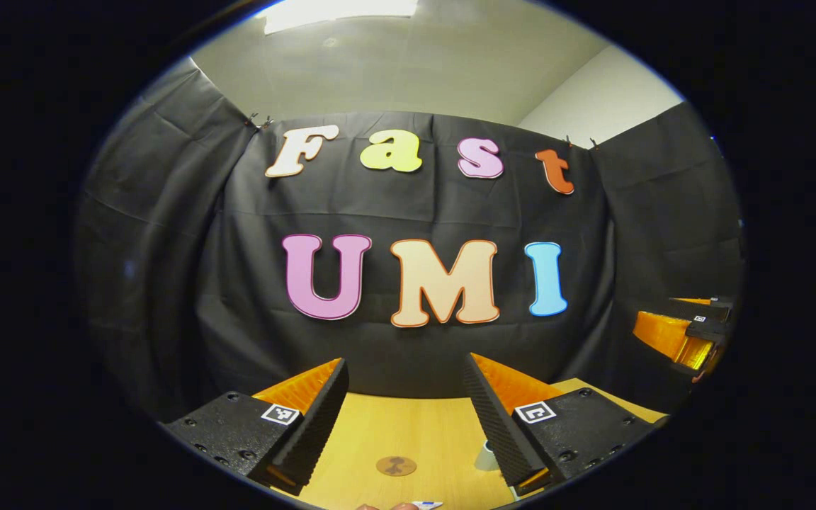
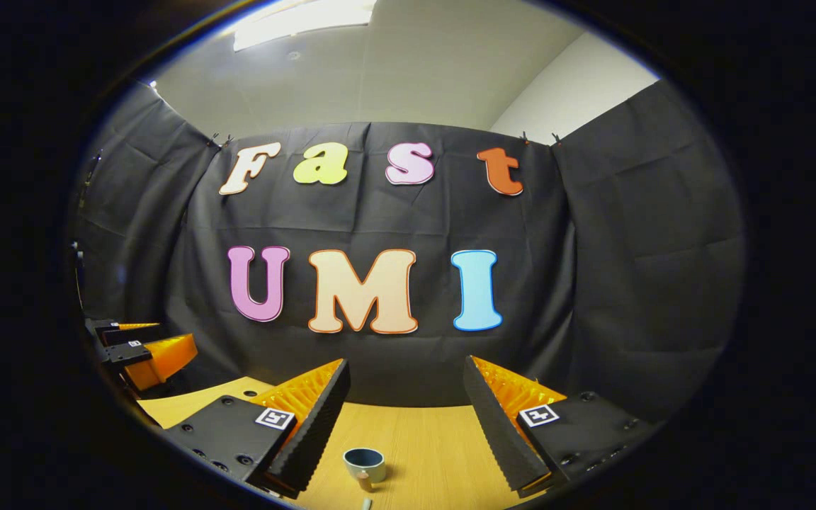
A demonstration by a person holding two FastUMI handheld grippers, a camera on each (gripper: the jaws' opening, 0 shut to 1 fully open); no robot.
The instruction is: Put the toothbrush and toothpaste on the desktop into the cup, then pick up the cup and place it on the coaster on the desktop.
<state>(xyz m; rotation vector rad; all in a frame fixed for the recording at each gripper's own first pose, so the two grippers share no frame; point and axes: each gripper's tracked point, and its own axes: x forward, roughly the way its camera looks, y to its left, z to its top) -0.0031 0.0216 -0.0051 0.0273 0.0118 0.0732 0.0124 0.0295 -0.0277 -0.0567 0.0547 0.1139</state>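
The right gripper [image 2: 405, 418] hangs open and empty above the pale wooden surface [image 2: 443, 446], its two ribbed fingers spread wide in the right gripper view. Between them, farther off, stands the small blue-grey round cup [image 2: 364, 464], upright, mouth up. Just in front of it, at the picture's lower edge, lie two small things too cropped to name; they may be the toothbrush and toothpaste.

The left gripper [image 1: 405, 418] is likewise open and holds nothing. Past its fingers lies the flat round brown coaster [image 1: 396, 465], apart from the cup.

Nothing looks grasped yet. The first pick likely calls for lowering a gripper, squaring its fingers across the item's narrow width, and lifting clear before tipping it into the cup.
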